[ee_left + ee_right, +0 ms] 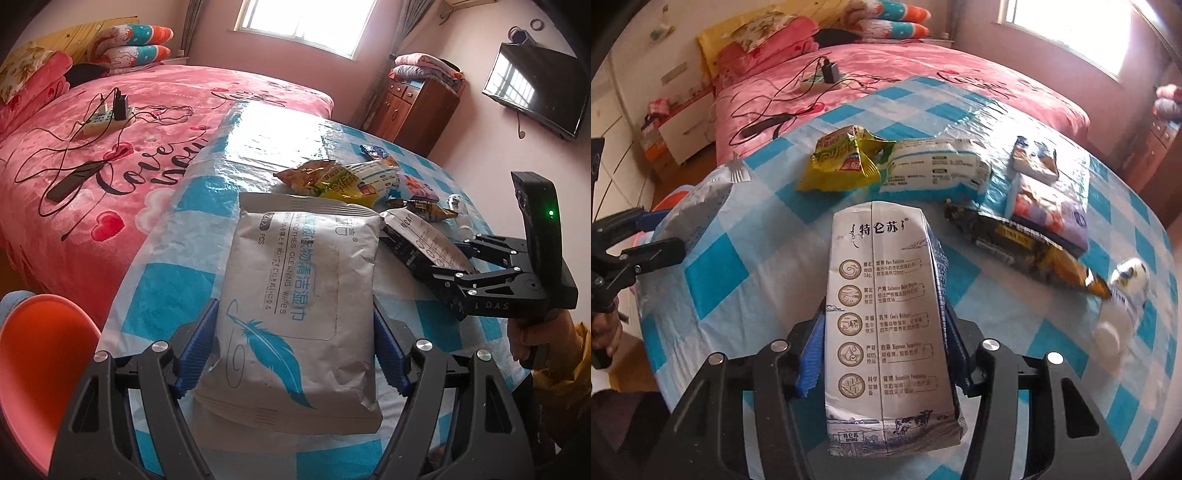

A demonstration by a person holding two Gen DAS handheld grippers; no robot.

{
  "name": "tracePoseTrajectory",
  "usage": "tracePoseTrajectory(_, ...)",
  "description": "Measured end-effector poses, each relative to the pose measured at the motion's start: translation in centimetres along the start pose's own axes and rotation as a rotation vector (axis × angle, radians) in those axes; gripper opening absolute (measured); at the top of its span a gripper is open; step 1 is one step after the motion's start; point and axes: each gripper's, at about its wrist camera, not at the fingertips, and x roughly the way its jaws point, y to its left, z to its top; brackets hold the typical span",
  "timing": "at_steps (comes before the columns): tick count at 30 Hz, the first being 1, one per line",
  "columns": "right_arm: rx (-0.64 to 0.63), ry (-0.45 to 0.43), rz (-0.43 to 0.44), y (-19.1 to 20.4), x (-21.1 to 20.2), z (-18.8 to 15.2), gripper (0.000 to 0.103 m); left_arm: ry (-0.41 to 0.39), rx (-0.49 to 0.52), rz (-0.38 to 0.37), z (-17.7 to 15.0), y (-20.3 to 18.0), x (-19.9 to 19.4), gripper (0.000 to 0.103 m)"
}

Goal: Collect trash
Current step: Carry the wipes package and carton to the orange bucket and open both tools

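Note:
A grey pack of cleaning wipes (pixel 299 295) with a blue feather print lies near the front edge of the checked table (pixel 166 295). My left gripper (pixel 294 310) is shut on it, blue pads pressed on both long sides. A white milk carton (pixel 886 314) lies flat on the cloth with my right gripper (pixel 883 308) shut on it, pads against its two sides. In the left wrist view that carton (pixel 421 236) and the right gripper sit to the right of the wipes. More trash lies beyond: a yellow snack bag (pixel 842 158), a white-and-blue pack (pixel 934 170) and a dark wrapper (pixel 1015 243).
A small packet (pixel 1034 155), a tissue pack (pixel 1049 210) and a little white bottle (pixel 1123 295) lie on the table's right side. A pink bed (pixel 110 129) with a power strip (pixel 105 120) and cables borders the table. An orange seat (pixel 40 362) stands at the near left.

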Motion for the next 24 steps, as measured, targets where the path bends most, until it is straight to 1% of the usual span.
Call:
tracePoseTrajectory(5, 0.119, -0.046, 0.032, -0.4, -1.7, -0.7, 0.056, -0.009, -0.005, -0.016, -0.3, 0.0, -0.3, 0.077)
tracePoseTrajectory(8, 0.196, -0.069, 0.068, -0.6, -2.6, -1.0, 0.056, -0.016, -0.011, -0.032, -0.4, 0.3, -0.7, 0.077)
tracePoseTrajectory(11, 0.269, -0.094, 0.141, -0.6, -3.4, -0.9, 0.056, -0.025, -0.018, -0.039, -0.7, 0.6, -1.2, 0.077)
tracePoseTrajectory(14, 0.315, -0.116, 0.212, -0.1, -3.9, -0.4, 0.056, -0.036, -0.033, -0.041, -1.0, 1.2, -1.9, 0.077)
tracePoseTrajectory(19, 0.328, -0.133, 0.307, 2.1, -4.2, 1.5, 0.056, -0.06, -0.061, -0.023, -1.4, 2.8, -3.3, 0.077)
tracePoseTrajectory(24, 0.293, -0.123, 0.395, 5.7, -3.5, 3.8, 0.056, -0.087, -0.109, 0.03, -2.1, 5.4, -5.4, 0.077)
